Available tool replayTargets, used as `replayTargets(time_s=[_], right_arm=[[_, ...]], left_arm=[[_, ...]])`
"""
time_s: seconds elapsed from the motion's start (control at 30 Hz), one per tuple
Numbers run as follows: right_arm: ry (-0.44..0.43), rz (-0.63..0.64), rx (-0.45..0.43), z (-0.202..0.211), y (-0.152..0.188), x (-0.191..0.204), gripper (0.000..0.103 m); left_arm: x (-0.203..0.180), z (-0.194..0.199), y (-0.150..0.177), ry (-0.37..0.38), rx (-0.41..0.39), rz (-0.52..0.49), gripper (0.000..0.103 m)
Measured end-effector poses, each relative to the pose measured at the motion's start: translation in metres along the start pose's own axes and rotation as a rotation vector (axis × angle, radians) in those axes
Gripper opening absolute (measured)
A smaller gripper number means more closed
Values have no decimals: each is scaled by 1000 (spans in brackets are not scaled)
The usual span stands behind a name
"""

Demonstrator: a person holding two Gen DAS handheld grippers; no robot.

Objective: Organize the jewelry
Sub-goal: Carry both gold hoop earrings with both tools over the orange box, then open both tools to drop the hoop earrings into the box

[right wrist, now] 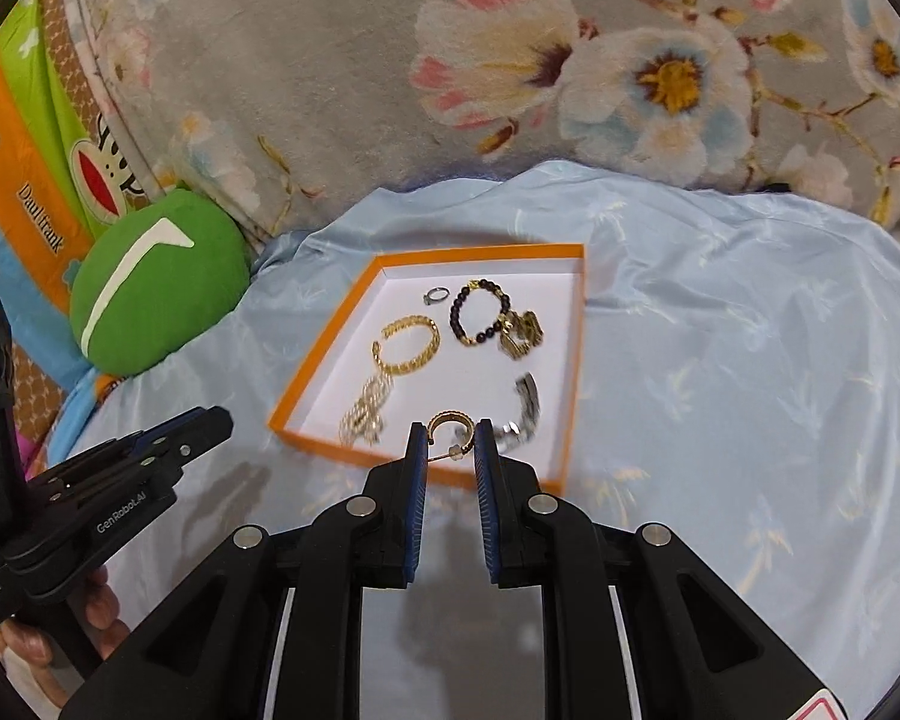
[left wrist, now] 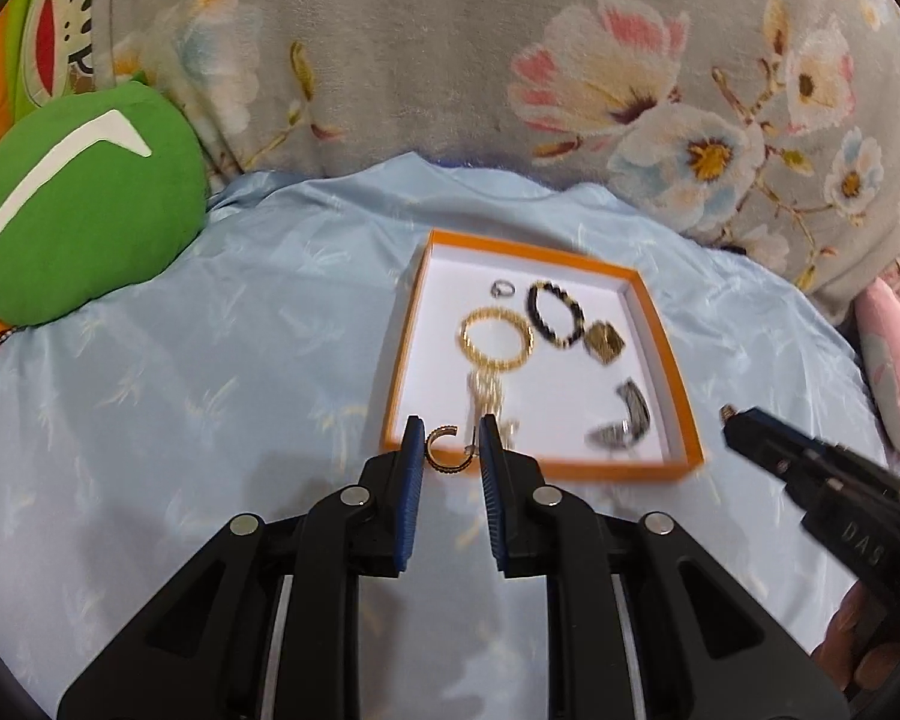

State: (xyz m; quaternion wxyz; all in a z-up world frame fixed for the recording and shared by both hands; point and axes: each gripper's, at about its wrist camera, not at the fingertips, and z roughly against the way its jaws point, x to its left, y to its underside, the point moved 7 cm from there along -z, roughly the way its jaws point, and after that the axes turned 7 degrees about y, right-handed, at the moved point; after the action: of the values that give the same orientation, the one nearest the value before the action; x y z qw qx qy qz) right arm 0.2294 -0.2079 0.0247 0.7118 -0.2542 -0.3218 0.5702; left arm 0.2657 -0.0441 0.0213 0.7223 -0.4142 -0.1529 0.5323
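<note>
Satin sheet (left wrist: pixel 180 372), pale blue and faintly patterned, covers the bed and creases toward a grey plush blanket (left wrist: pixel 450 60) printed with pink and white flowers. A round green cushion (left wrist: pixel 84 204) with a white stripe lies at the left edge.

On the sheet sits a shallow square tray (left wrist: pixel 660 324), orange on the rim and white inside. In it lie a small silver ring (left wrist: pixel 501 287), a dark beaded bracelet (left wrist: pixel 555 312) with a gold square charm (left wrist: pixel 605 343), a gold chain bracelet (left wrist: pixel 497 339) with a pale dangling tassel (left wrist: pixel 487 393), and a curved grey metal piece (left wrist: pixel 624 420), blurred.

The left fingers (left wrist: pixel 450 441), black with ribbed blue pads, stand narrowly apart and pinch a gold hoop earring (left wrist: pixel 444 447) between them; the hoop has a beaded edge and a thin post. It hangs at the tray's near rim.

The right fingers (right wrist: pixel 450 441) are a little closer together and grip a second gold hoop (right wrist: pixel 450 426) of the same make by its post, the arc pointing up. It is held over the near part of the tray, just beside the grey piece.

Each gripper appears at the edge of the other's view, with a hand (right wrist: pixel 99 606) around its handle.
</note>
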Motion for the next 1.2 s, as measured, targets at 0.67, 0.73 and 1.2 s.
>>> replayTargets(time_s=[0.67,0.73,1.2], right_arm=[[65,71,49,-106,-22,11,15],[67,62,42,-105,-22,8,16],[63,11,-92,-27,-22,-16,17]], left_arm=[[-3,-122,-23,3,109,-25,19],[-2,-123,-22,2,110,-21,19],[32,-54,-27,-27,-86,80,30]])
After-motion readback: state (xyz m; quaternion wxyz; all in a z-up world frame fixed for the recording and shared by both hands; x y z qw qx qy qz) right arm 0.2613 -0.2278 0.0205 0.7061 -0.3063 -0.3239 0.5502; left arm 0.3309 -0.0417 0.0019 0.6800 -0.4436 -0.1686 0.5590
